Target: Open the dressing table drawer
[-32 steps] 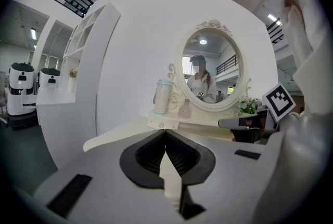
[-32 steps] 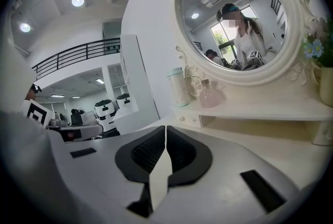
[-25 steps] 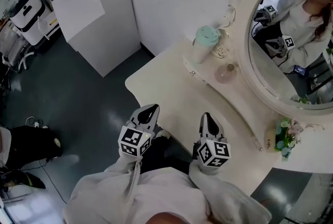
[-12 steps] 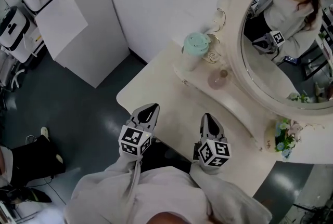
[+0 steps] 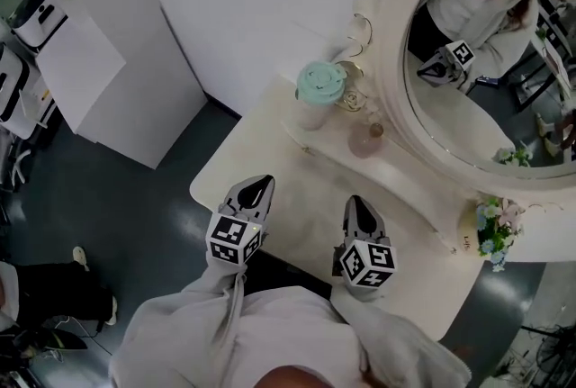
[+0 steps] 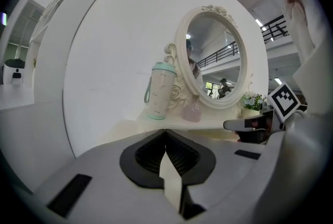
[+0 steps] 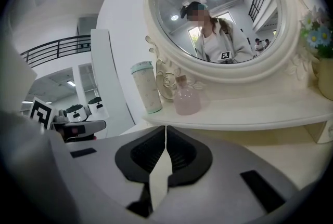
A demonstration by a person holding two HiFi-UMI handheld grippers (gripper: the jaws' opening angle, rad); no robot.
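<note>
The cream worktop (image 5: 292, 190) of the dressing table runs slantwise across the middle of the head view, and its oval mirror (image 5: 486, 107) fills the upper right. The drawer shows in no view; only the top and its near edge at lower centre do.

The left claw (image 5: 259, 186) (image 6: 165, 132) and the right claw (image 5: 358, 204) (image 7: 165, 129) sit side by side at lower centre with their tips over the worktop's near edge. Each claw is fully closed, its pads meeting at the tip with nothing between them, and neither can be seen touching the furniture.

On the raised shelf (image 5: 409, 190) under the mirror, a mint-lidded tumbler (image 5: 317, 89) (image 6: 160, 90) (image 7: 144, 87) stands at the left end. A small pink bottle (image 5: 364, 141) (image 6: 191, 111) (image 7: 186, 99) stands just beside it, and a little flower pot (image 5: 490, 229) stands at the far right end.

Against a second ago, the worktop, mirror and tumbler have slid towards the left of the head view, while both claws hold the same lower-centre spot and remain closed
</note>
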